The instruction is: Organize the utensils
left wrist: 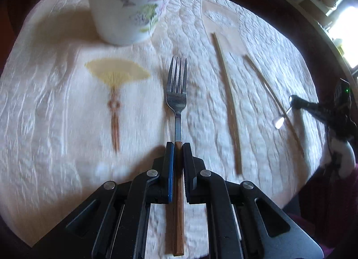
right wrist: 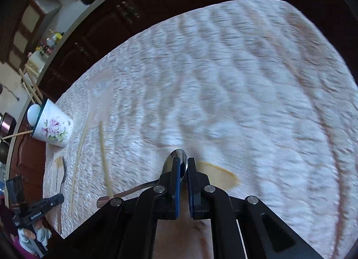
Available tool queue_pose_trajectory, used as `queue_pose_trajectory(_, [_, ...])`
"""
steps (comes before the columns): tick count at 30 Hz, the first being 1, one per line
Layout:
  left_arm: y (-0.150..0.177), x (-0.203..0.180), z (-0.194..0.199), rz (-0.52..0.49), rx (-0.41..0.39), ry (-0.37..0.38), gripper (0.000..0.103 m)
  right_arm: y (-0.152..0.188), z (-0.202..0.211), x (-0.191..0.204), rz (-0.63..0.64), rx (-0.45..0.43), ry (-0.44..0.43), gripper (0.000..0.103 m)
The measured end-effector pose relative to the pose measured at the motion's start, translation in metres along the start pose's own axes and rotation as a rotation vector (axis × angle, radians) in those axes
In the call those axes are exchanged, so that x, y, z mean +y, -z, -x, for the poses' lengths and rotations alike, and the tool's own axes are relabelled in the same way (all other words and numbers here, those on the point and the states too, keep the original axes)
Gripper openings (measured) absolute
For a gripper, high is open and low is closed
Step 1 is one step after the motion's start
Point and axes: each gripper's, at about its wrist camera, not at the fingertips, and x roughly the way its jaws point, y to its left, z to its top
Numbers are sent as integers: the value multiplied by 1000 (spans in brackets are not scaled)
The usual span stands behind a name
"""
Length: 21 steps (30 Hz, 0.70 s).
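Left tongs clamped on the fork at the top of its wooden handle, jaws tight on both sides; fork's long axis runs straight out along the tongs, tines forward, pointing toward the floral mug ahead and slightly left. Right tongs nearly closed on the bowl of a spoon, its handle trailing back-left across the tongs' line, so the spoon sits crosswise, not aligned. Two chopsticks lie loose on the quilted cloth over the counter, side by side but not touching, to the right of the fork, between the two tongs. The right-wrist view shows the mug holding chopsticks and a white spoon already, well apart from the right tongs, far left. Judgement: left hand is nearer the mug and already lined up; fork needs tipping upright to drop in. Spoon's crosswise grip looks likelier to slip.
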Motion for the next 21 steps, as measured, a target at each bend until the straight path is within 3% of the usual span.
queue_pose_trajectory(4, [5,6,5,-12,14,43,8,7,12,-21,-39,1,10,5])
queue_pose_trajectory(8, [-4,16,10,7,-12,58,27,11,22,-37,-70,-6,24,5])
queue_pose_trajectory(16, [-27,12,-4,-52,7,38,27,17,23,-42,-92,7,-9,5])
queue_pose_trajectory(21, [-34,1,-13,-113,52,57,50,21,12,-25,-71,31,-57,6])
